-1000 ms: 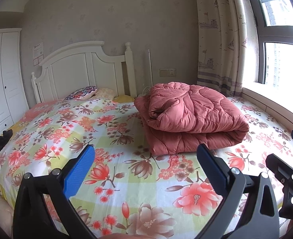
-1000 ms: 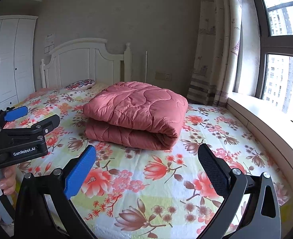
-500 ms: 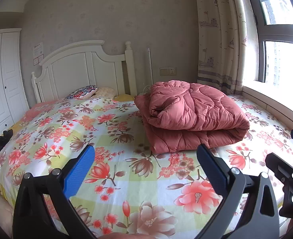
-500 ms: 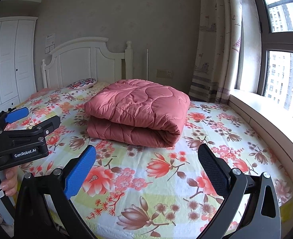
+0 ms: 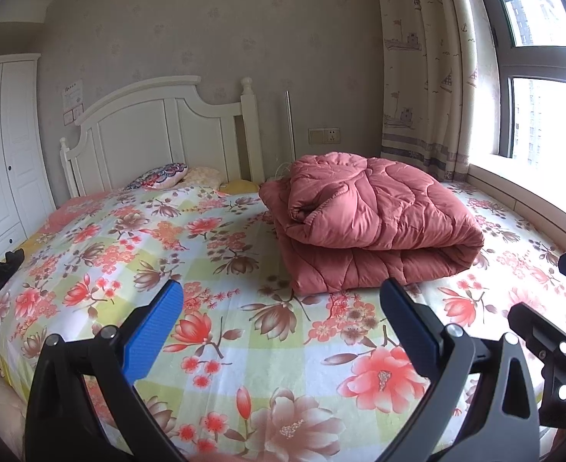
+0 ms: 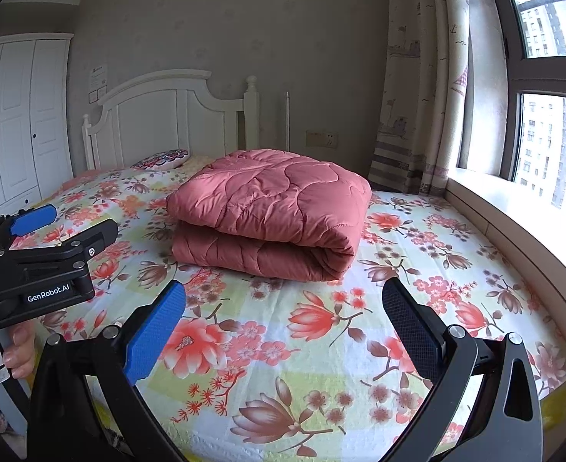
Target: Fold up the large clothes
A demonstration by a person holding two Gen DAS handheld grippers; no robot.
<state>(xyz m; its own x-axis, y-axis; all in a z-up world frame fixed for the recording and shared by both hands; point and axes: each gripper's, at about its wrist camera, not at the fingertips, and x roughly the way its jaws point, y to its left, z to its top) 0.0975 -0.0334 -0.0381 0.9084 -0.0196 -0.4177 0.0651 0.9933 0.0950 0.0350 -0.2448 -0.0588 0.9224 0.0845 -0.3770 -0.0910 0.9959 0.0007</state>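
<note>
Two grippers, both with fingers spread wide and holding nothing.

Left wrist view: the left gripper (image 5: pixel 281 317) hangs above the floral bedsheet (image 5: pixel 221 269), well short of the pink quilt (image 5: pixel 371 227). The quilt lies folded in a thick stack on the window half of the bed, loose hemmed edges showing at its near-left corner. Fabric is padded, stitched in curved lines, soft and bulky.

Right wrist view: the right gripper (image 6: pixel 283 317) is likewise clear of the quilt (image 6: pixel 271 211), which presents a rounded fold toward the camera. The left gripper's body (image 6: pixel 40 265) shows at the left edge, held by a hand (image 6: pixel 2 354).

Judgement: folding appears complete or nearly so; any further move calls for tidying the loose corner.
</note>
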